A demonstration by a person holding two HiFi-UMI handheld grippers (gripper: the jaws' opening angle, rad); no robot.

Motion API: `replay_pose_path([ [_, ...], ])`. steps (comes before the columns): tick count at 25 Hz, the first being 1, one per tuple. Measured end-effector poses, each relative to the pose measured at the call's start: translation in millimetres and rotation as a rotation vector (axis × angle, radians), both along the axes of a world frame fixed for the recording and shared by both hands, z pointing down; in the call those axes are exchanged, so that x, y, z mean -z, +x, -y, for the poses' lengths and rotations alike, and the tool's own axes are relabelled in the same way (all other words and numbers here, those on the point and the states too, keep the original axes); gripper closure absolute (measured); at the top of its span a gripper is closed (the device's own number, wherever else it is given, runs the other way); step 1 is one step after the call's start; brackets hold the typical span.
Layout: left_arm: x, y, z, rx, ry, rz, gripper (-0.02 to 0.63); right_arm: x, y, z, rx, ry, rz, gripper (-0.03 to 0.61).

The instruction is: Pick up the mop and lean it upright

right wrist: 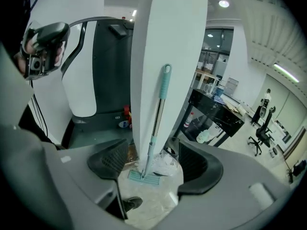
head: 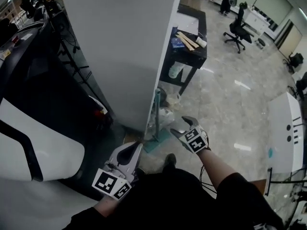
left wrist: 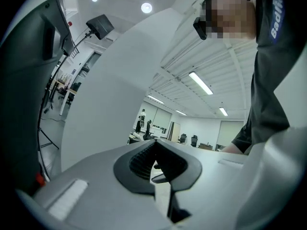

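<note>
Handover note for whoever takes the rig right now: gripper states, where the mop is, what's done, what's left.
Left gripper: shut, nothing between its jaws.
Right gripper: open and empty, held clear of the mop.
Teal flat mop with a metal handle: stands upright with its head on the floor and its handle leaning against the white pillar, next to the black table.
Done: the mop is up and leaned, and neither gripper is touching it.
Left: probably nothing. Watch that it stays put before you walk away.
</note>
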State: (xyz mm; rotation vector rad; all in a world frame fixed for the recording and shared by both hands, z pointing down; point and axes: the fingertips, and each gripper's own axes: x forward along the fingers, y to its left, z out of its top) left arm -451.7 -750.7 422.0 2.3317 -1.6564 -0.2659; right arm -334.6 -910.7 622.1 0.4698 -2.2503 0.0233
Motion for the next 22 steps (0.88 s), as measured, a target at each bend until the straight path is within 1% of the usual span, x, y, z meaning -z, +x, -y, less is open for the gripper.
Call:
replay_pose_path([
  [3, -6.9, 13.3, -3.8, -0.06, -0.004, -0.022, 0.594, 12.9, 15.1, -19.2, -0.053, 0.022, 0.033, 0.288],
  [6, -6.9, 28.3, -9.5, -0.095, 0.003, -0.027, 0.594, 26.6, 30.2, -34.1, -0.102, 0.041, 0.083, 0.342],
  [9, -2.9, 37.1, -20.2, -0.096, 0.012, -0.016, 0.594, 33.5, 40.1, -51.4, -0.135, 0.042, 0.138, 0.412],
  [12, 1.4, 44.7, -34.3, -0.075, 0.015, 0.005, 0.594, 39.3, 48.9, -68.5, -0.147, 0.052, 0.181, 0.492],
  [14, 2.7, 56.1, -43.1, -0.062, 0.011, 0.019, 0.594, 46.2, 56.2, -78.5, -0.147, 0.061, 0.216, 0.53],
  [17, 1.9, 88.4, -57.7, -0.065, -0.001, 0.04, 0.594, 54.2, 73.2, -97.4, -0.132, 0.073, 0.261, 0.572],
  [22, -0.9, 164.3, -95.3, -0.097, -0.032, 0.075, 0.594, 64.3, 123.9, -142.1, -0.141, 0.046, 0.343, 0.574],
])
